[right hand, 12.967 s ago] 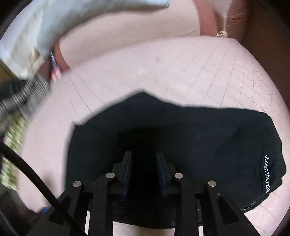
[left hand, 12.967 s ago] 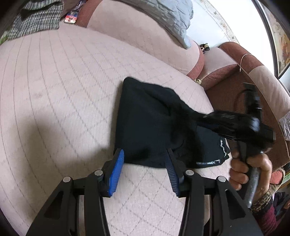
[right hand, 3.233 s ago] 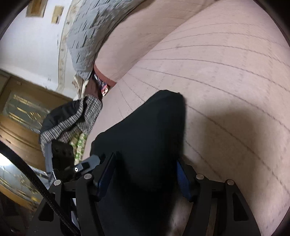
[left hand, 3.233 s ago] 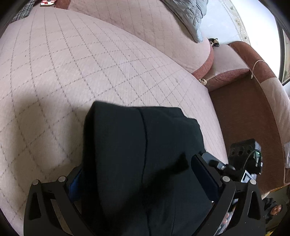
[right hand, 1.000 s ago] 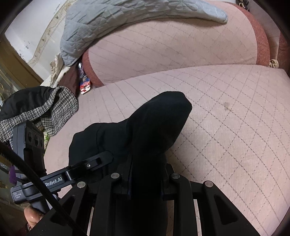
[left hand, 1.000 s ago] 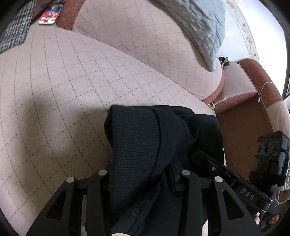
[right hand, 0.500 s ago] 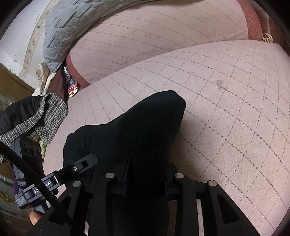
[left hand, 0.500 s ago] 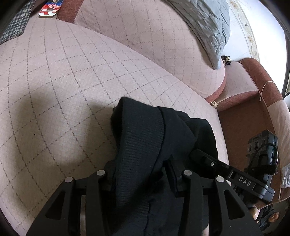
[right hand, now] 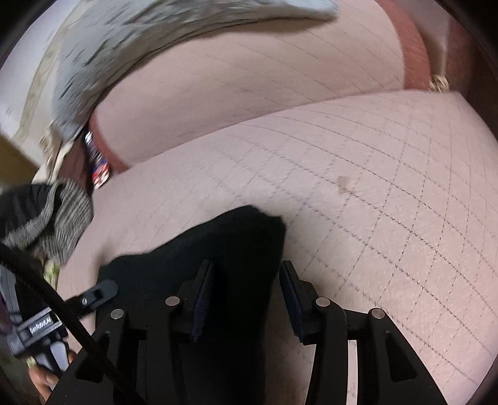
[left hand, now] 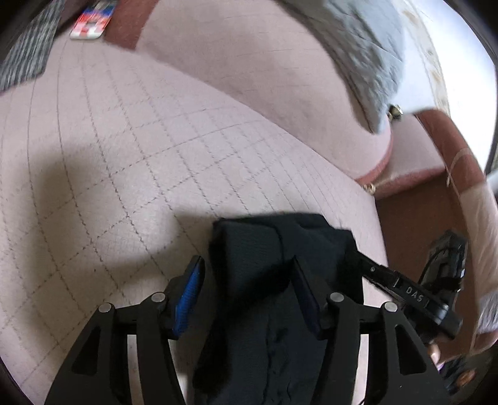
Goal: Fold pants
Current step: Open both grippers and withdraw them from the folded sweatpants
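Note:
The black pants (left hand: pixel 264 264) lie folded into a thick bundle on the pink quilted sofa seat (left hand: pixel 124 155). My left gripper (left hand: pixel 246 274) is open, its blue pads on either side of the bundle's near end. The other gripper's arm (left hand: pixel 414 296) shows at the right of that view. In the right wrist view the pants (right hand: pixel 218 249) lie between the fingers of my right gripper (right hand: pixel 246 277), which is open too. The left tool (right hand: pixel 62 308) shows at lower left there.
The sofa backrest (left hand: pixel 249 78) rises behind the seat, with a grey quilted cushion (left hand: pixel 367 56) on it. A checked garment (right hand: pixel 53 218) and a red-and-white packet (left hand: pixel 90 23) lie at the seat's far end. A brown armrest (left hand: pixel 435 155) is at right.
Both grippers were shut on the pants half a second ago. Now both have opened and the bundle rests on the seat, lower and flatter.

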Tool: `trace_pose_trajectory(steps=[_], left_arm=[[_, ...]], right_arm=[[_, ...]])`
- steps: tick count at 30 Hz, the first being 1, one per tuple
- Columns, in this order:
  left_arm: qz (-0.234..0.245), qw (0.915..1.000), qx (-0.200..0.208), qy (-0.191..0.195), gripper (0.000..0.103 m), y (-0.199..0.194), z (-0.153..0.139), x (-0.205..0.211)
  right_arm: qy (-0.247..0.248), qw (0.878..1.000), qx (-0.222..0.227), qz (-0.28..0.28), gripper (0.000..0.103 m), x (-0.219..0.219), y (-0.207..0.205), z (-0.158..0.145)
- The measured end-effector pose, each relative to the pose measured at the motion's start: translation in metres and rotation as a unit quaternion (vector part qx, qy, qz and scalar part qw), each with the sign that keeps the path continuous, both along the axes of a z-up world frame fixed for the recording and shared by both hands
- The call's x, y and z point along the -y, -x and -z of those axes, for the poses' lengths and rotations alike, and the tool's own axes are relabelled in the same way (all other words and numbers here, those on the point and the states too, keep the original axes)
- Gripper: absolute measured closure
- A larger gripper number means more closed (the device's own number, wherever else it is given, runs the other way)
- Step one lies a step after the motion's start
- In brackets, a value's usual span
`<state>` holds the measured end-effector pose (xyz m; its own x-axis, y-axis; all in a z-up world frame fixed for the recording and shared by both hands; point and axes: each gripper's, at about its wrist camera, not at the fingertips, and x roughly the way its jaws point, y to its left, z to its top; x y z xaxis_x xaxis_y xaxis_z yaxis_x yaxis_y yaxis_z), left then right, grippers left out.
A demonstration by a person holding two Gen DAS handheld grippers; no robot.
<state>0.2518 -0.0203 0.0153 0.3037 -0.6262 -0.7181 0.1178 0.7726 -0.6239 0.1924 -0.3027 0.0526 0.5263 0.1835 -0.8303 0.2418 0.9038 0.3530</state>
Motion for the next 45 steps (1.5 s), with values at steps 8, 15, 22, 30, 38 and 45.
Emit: trace_pose_trajectory(steps=[8,15,22,30,38,45], left_arm=[[-0.026,0.9984,-0.033,0.039,0.040,-0.003,0.018,-0.010],[-0.040,0.9986,-0.003,0.035,0.040,0.024,-0.009,-0.028],[-0.033,0.9991,0.013,-0.022,0.040,0.082,-0.010,-0.039],[-0.028,0.9934,0.060,-0.093,0.039,0.132,-0.012,-0.043],[-0.019,0.9819,0.139,-0.128,0.036,0.148,-0.043,-0.031],[-0.029,0.9676,0.196,-0.157,0.027,0.165,-0.064,-0.025]], right_arm=[[-0.017,0.999,-0.015,0.035,0.052,0.011,-0.005,0.014],[0.008,0.999,0.029,0.014,0.052,-0.003,0.049,-0.011],[0.016,0.999,0.027,0.031,0.052,-0.013,0.122,0.006],[-0.012,0.997,0.026,0.075,0.051,-0.015,0.179,0.010],[0.041,0.996,0.037,0.073,0.051,-0.048,0.195,-0.002],[0.070,0.995,0.029,0.061,0.051,-0.065,0.197,0.000]])
